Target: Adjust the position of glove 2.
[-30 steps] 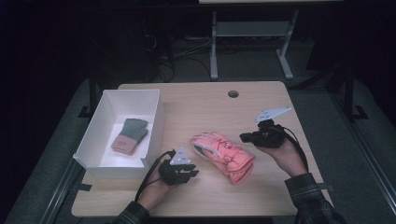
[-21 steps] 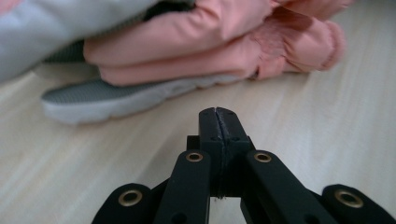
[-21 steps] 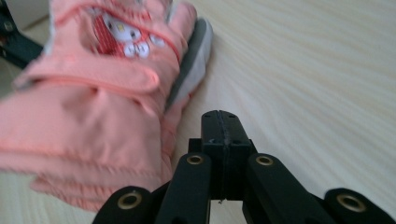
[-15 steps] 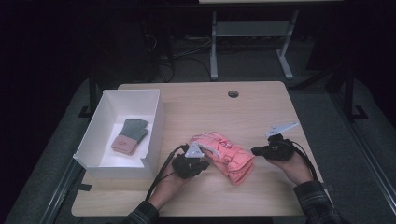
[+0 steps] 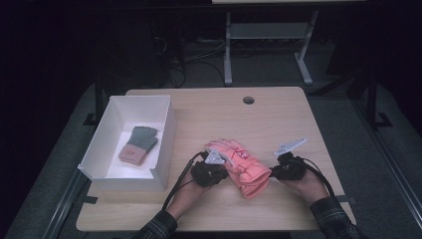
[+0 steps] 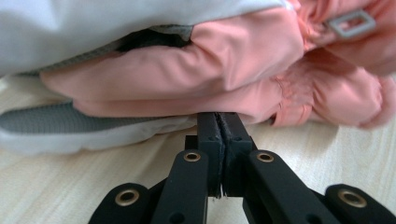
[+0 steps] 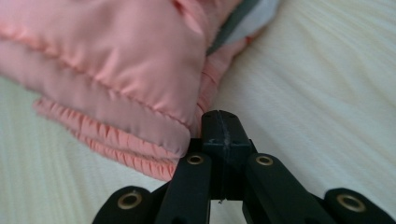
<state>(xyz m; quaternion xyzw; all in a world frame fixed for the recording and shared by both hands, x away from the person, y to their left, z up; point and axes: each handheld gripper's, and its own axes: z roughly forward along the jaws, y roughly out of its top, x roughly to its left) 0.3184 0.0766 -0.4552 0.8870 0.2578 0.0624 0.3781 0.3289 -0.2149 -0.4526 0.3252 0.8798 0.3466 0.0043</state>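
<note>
High view: I have both claws flanking the pink glove (image 5: 240,167), which lies on the table (image 5: 278,119) right of the white box (image 5: 164,144), where a grey-cuffed glove (image 5: 137,145) already rests. My left claw (image 5: 215,172) and right claw (image 5: 278,169) sit with jaws pressed together, tips against the fabric's edges but pinching none, seemingly bracing it from both sides for a grasp.
</note>
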